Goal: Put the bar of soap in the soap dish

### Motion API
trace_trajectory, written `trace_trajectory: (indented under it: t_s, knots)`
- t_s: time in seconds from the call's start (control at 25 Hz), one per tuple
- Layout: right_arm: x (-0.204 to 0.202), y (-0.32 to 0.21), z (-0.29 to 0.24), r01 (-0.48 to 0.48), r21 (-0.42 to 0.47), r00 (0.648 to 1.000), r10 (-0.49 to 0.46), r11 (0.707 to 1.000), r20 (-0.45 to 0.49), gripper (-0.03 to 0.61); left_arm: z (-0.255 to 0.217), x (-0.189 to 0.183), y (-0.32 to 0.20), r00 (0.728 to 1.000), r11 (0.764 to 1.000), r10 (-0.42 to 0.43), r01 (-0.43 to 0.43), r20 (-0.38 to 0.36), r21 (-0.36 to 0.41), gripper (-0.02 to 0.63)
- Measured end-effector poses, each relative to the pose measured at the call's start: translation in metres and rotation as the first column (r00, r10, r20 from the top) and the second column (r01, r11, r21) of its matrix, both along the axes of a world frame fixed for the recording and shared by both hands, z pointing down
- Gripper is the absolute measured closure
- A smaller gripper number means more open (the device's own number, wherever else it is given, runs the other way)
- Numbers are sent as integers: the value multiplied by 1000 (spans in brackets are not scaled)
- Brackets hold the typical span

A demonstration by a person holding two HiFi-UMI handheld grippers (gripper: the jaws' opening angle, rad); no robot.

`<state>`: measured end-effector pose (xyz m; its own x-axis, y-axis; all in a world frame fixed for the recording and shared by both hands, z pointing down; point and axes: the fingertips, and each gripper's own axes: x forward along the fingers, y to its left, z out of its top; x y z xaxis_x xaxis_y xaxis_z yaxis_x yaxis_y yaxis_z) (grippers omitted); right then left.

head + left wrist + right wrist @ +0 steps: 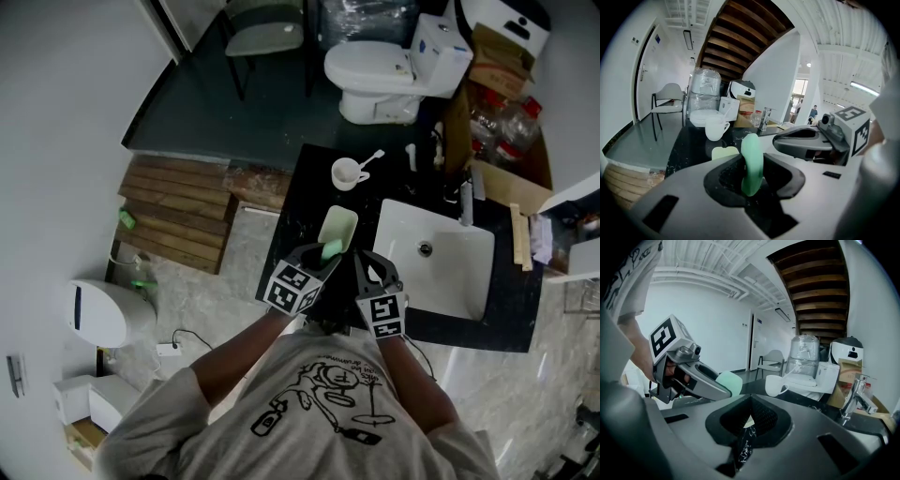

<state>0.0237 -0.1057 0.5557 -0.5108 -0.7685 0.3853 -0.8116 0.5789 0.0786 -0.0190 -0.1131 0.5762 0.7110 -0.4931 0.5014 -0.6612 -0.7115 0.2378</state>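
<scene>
Now the left gripper (pixel 323 258) has its jaws clamped on the green bar of soap (pixel 752 161), held on edge just short of the soap dish (pixel 337 225) on the worktop (pixel 309 187), seemingly lined up for lowering. The right gripper (pixel 750 404) waits alongside, jaws together and empty.

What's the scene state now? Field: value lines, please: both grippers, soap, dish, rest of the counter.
left gripper: shut on the soap, a green bar held on edge
right gripper: jaws together, nothing between them, beside the left one
soap position: over the near end of the soap dish in the head view, not laid in it
soap dish: pale green, empty, on the black counter, left of the sink
other: white cup with a spoon, beyond the dish
task: soap not yet in dish
</scene>
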Motion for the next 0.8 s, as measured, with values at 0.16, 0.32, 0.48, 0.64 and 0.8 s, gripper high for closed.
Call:
trace_trajectory:
  t_s: [0.16, 0.32, 0.48, 0.64, 0.8]
  knots:
    - [0, -3, 3, 0, -15, 1000, 0, 1000, -1, 557, 3, 0, -4, 1000, 1000, 4, -4, 13, -8, 503]
    - [-1, -7, 7, 1, -22, 1000, -1, 1000, -11, 557, 6, 0, -9, 1000, 1000, 10, -9, 29, -16, 503]
    - [-2, -10, 9, 2, -26, 1000, -2, 1000, -20, 557, 8, 2, -12, 999, 999, 19, -18, 38, -31, 503]
    - [0, -13, 13, -2, -37, 1000, 1, 999, -22, 557, 13, 5, -15, 998, 998, 30, -27, 46, -50, 503]
    - [0, -14, 20, -4, -51, 1000, 2, 999, -28, 557, 19, 6, -18, 998, 997, 35, -32, 56, -67, 503]
